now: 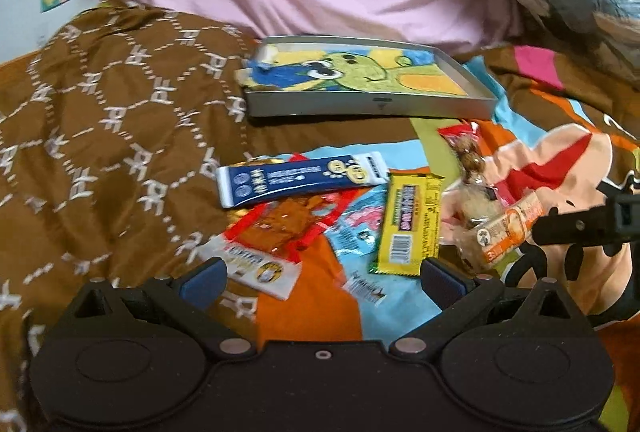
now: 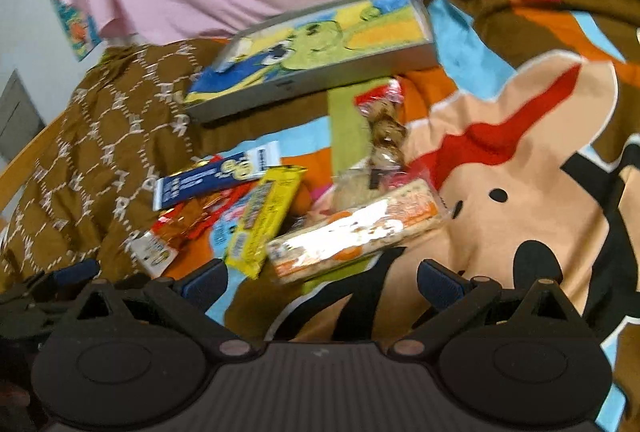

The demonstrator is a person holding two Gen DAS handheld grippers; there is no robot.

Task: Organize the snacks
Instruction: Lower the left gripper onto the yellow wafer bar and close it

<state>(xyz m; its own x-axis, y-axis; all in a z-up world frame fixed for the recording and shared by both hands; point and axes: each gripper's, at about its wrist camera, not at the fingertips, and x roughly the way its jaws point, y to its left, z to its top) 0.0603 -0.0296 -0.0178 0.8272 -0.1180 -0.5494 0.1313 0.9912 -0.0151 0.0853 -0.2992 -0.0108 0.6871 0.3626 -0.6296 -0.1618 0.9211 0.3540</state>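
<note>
My left gripper (image 1: 322,278) stands wide with nothing between its blue pads, hovering over the near edge of the snack pile; my right gripper (image 2: 322,278) is just as wide and just as empty, tipped down toward the same heap. Closest to my right jaws lies the long clear-wrapped orange and white cracker pack (image 2: 356,232), and beside it the yellow foil bar (image 1: 408,226). Beyond that sit the dark blue and white flat packet (image 1: 300,180), the red and brown wrapper with a white end (image 1: 276,236) and the clear bag of round brown biscuits (image 2: 386,128), all loose and overlapping on the cartoon-print bedspread (image 2: 520,172). Further back the shallow grey tin tray with a green cartoon lining (image 1: 368,104) holds no snack that I see. I judge the sorting barely begun: every packet is yet to go in.
</note>
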